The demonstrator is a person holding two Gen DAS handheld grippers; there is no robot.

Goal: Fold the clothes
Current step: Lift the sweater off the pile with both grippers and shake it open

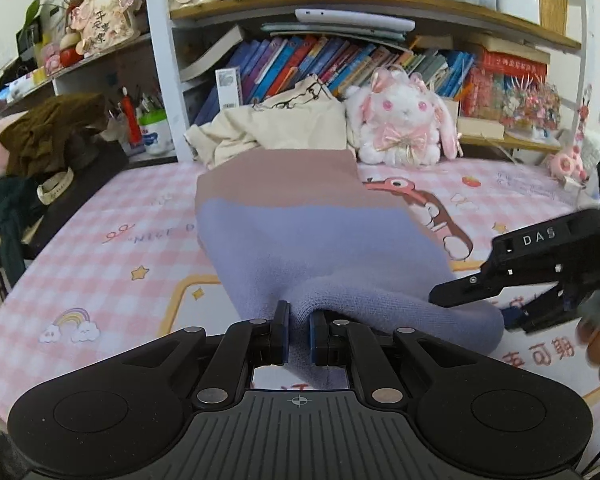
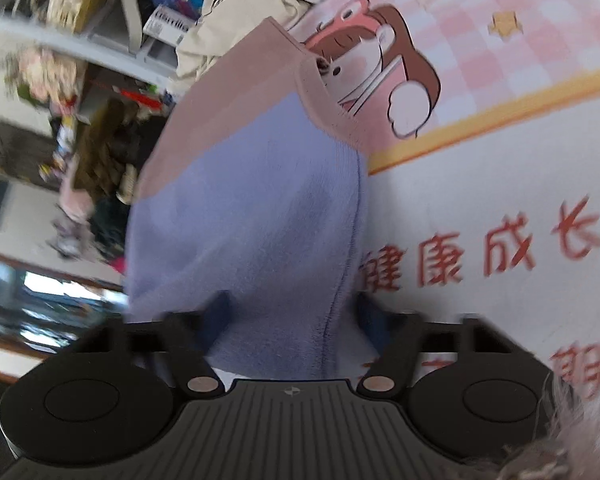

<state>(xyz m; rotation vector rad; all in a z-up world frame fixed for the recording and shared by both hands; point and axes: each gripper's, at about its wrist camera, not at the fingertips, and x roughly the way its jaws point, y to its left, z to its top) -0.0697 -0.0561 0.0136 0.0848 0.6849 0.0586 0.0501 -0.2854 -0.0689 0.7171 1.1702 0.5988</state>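
Observation:
A knit garment (image 1: 312, 236), lilac at the near end and dusty pink at the far end, lies lengthwise on the pink checked bed cover (image 1: 112, 216). My left gripper (image 1: 299, 330) is shut on a pinched fold of its lilac near edge. My right gripper (image 1: 496, 312) comes in from the right at the same lilac edge. In the blurred right wrist view the garment (image 2: 252, 208) fills the space between the right gripper's (image 2: 292, 312) wide-apart fingers, so the right gripper is open around the cloth.
A cream garment (image 1: 276, 128) and a white plush rabbit (image 1: 404, 124) sit at the bed's far edge below bookshelves (image 1: 340, 64). Dark clothes (image 1: 52, 136) are piled on a chair at the left. The cover carries cartoon prints and red lettering (image 2: 500, 248).

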